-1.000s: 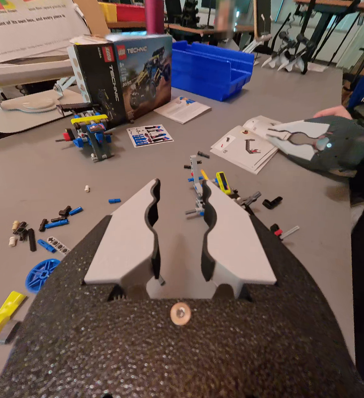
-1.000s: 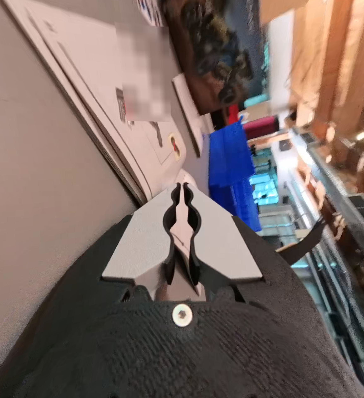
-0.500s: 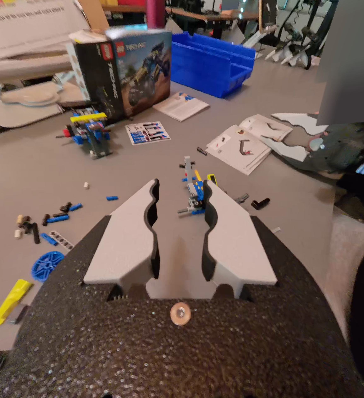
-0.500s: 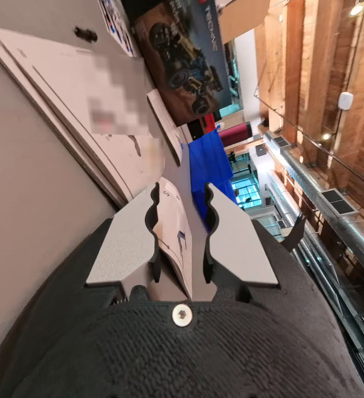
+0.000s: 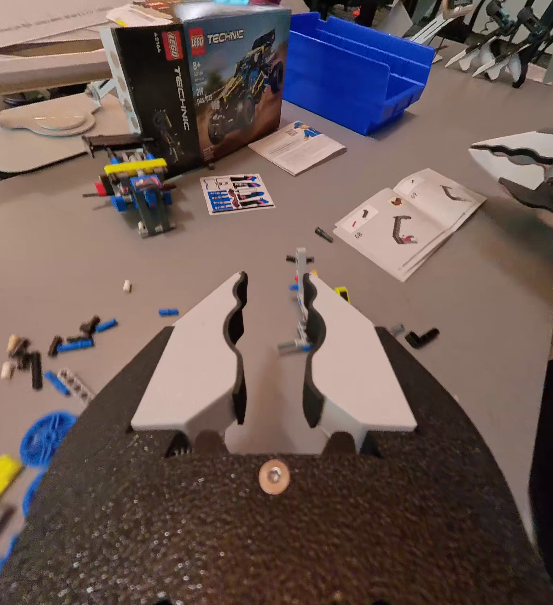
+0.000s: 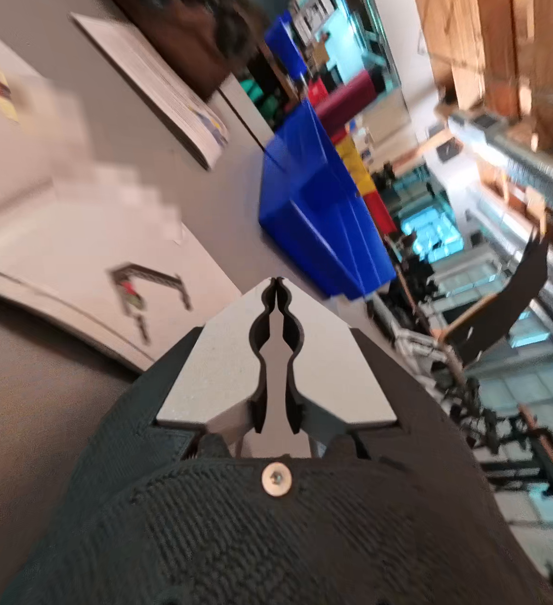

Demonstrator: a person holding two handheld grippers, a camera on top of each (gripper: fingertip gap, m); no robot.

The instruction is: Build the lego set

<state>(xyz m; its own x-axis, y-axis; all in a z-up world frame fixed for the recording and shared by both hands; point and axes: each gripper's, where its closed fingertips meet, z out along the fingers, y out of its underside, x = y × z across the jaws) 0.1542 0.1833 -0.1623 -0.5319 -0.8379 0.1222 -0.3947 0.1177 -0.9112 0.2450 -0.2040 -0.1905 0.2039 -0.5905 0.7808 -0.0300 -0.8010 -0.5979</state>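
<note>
Instruction booklet (image 5: 409, 222) lies open on the grey table (image 5: 72, 262), released by the right gripper (image 6: 276, 280), now clenched bare above it; left gripper (image 5: 273, 278) stays parted over loose pieces.

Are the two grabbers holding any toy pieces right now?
No. The left gripper is open above the table; the right gripper is shut on nothing.
</note>
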